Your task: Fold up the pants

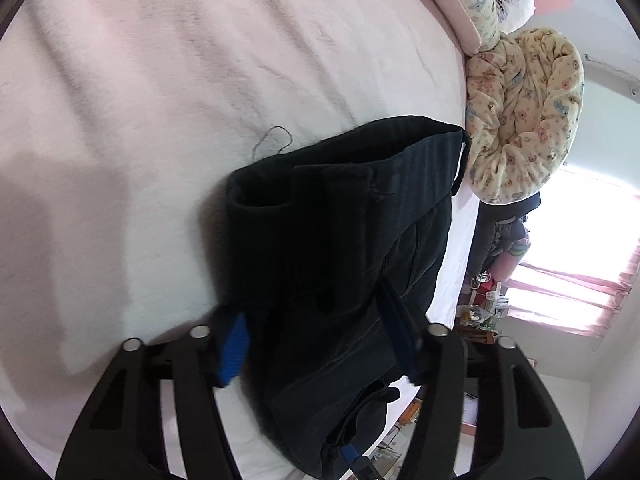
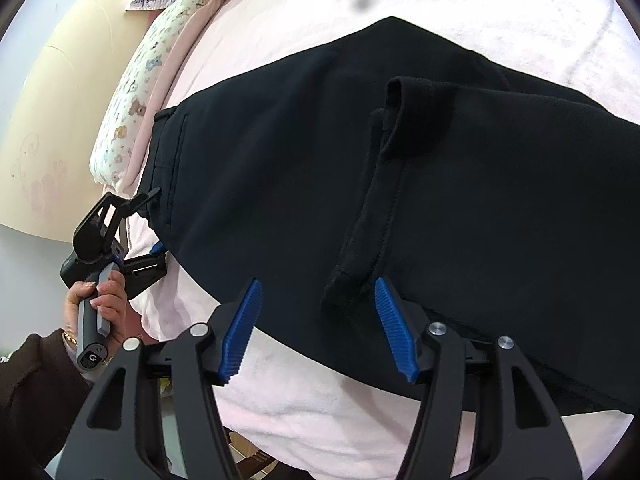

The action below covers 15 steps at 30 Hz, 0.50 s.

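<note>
Left tool (image 1: 320,344) first: its blue pads (image 1: 232,350) stand partway apart astride the black pants (image 1: 340,220), the fabric bunched between them; whether the pads truly press on the cloth I cannot tell. From its own camera the pants run from six o'clock up to one o'clock, waistband farthest, lying on the pink bed sheet (image 1: 160,100) near the bed's edge. At two o'clock sits a rolled cream blanket with bears (image 1: 528,112).

From my right camera, my left hand (image 2: 100,300) grips its handle at eight o'clock, that tool reaching the pants' edge. Pants (image 2: 280,168) fill the middle, a folded-over leg cuff (image 2: 368,240) lying on top — its end at six o'clock. My right tool (image 2: 318,332) hovers there, jaws moderately wide, pads (image 2: 240,328) either side of the cuff's end without touching it.
</note>
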Each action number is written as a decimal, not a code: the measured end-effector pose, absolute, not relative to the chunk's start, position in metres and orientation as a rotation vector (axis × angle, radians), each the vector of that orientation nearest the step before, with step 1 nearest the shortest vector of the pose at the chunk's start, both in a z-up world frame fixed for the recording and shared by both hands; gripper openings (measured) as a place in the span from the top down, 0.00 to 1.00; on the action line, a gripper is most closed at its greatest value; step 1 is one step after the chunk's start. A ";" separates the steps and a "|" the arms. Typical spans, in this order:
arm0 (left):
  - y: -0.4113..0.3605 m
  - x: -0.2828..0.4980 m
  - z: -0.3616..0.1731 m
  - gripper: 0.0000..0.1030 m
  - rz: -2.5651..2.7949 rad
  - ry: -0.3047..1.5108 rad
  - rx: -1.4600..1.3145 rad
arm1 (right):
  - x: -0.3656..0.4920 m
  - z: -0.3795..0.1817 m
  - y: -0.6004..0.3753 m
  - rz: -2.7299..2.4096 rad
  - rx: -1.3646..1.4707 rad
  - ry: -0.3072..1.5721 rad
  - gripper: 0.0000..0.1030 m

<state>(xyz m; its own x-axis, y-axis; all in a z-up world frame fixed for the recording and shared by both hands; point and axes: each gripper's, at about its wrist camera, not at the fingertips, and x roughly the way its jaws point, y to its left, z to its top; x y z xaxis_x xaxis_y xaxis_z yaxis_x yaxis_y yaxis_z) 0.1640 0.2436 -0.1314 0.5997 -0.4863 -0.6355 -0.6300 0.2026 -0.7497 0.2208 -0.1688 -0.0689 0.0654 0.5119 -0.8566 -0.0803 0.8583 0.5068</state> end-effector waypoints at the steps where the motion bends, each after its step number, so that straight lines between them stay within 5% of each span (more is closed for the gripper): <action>1: 0.244 0.163 -0.131 0.47 0.129 1.012 -1.436 | 0.221 -0.069 -0.168 0.464 0.364 1.446 0.42; 6: 0.243 0.159 -0.129 0.59 0.101 0.967 -1.441 | 0.220 -0.070 -0.169 0.467 0.358 1.450 0.41; 15: 0.244 0.156 -0.141 0.58 0.138 0.945 -1.501 | 0.214 -0.073 -0.166 0.464 0.352 1.468 0.40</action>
<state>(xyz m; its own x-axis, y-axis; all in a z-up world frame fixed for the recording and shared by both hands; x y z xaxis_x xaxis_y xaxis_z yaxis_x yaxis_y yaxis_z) 0.1559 0.2441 -0.1411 0.6525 -0.4644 -0.5988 -0.6167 0.1339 -0.7758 0.2142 -0.1661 -0.0729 0.0418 0.5023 -0.8637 -0.0849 0.8631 0.4979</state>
